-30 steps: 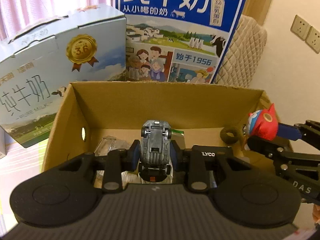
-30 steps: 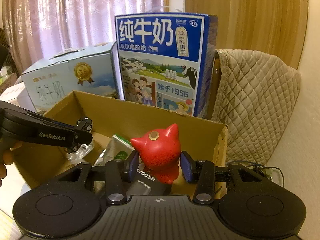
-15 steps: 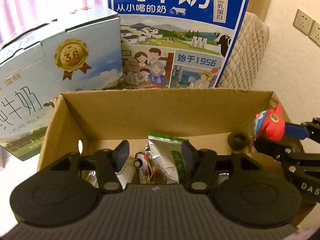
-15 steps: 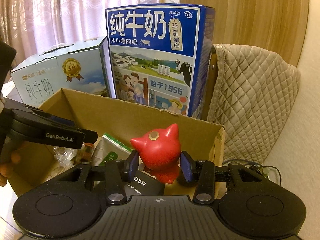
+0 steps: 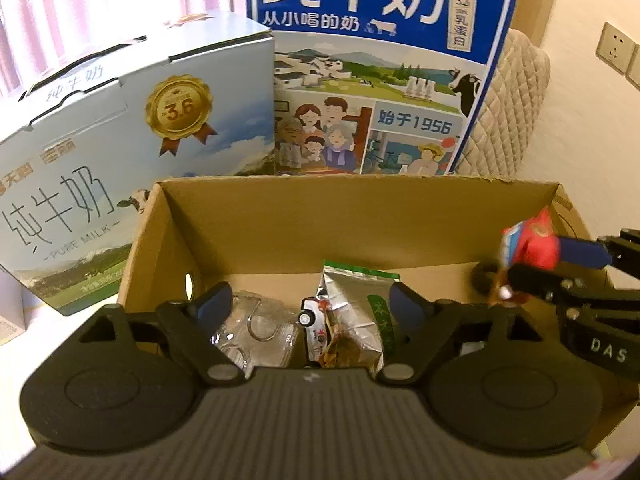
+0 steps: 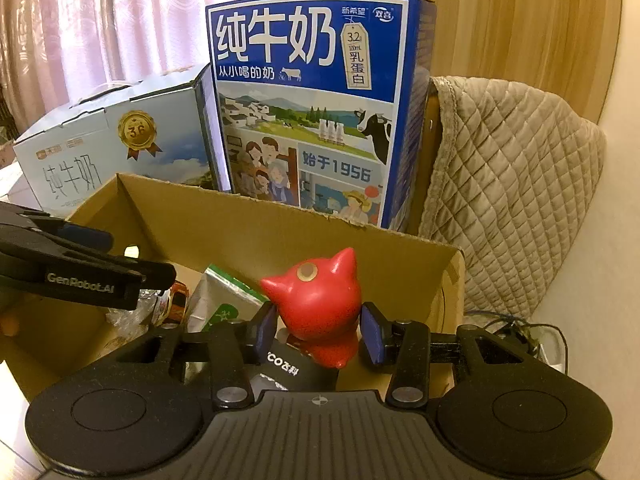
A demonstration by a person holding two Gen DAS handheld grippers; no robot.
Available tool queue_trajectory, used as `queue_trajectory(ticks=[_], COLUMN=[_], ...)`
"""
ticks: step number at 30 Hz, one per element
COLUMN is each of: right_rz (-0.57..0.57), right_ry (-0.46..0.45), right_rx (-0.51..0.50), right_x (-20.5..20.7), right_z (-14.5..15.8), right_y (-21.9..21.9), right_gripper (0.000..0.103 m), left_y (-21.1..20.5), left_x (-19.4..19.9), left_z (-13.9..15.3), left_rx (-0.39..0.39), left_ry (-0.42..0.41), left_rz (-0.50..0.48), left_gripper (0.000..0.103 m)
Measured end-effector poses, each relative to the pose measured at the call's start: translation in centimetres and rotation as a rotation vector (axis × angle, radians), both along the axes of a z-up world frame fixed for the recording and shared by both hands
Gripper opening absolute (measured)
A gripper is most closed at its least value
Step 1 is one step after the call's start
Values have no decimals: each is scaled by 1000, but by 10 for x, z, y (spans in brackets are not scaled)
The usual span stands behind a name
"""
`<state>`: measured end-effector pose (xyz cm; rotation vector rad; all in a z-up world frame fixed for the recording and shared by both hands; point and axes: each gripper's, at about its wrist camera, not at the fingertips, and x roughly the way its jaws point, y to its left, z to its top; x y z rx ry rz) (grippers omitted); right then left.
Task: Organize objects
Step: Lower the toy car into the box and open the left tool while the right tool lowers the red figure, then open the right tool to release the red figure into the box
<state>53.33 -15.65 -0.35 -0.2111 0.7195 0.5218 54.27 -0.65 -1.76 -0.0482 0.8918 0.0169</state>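
While left claw (image 5: 310,306) opens empty over box (image 5: 360,216), right claw (image 6: 318,330) grips red toy (image 6: 316,300) w/ milk cartons (image 6: 312,112) behind

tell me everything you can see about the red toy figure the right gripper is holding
The red toy figure is glossy, hard-looking plastic or ceramic, rounded, with two pointed ears and a tan disc on its back. From the left wrist view its other side shows blue and white. It sits upright, clamped at its sides by the right gripper, held above the right end of the open cardboard box, touching only the blue pads.
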Motion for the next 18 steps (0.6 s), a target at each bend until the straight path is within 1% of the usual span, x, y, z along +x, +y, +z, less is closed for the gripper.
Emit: queue_trajectory(ticks=[4,7,14,18], right_rz=[2,4,-13,-24], right_ry=[-29,-37,-13,0], right_rx=[19,23,45,50], right_x=[0,-3,-13,-20], right_z=[8,10,10,10], right_y=[1,0,-10,-16], right_gripper=[44,49,54,55], left_y=[4,5,8,8], left_x=[-3,-7,-14,-20], left_z=[0,0,0,3], left_rx=[-23,-29,-36,-27], left_ry=[12,17,16,7], left_rz=[6,8,12,11], left_gripper=[88,93,99,99])
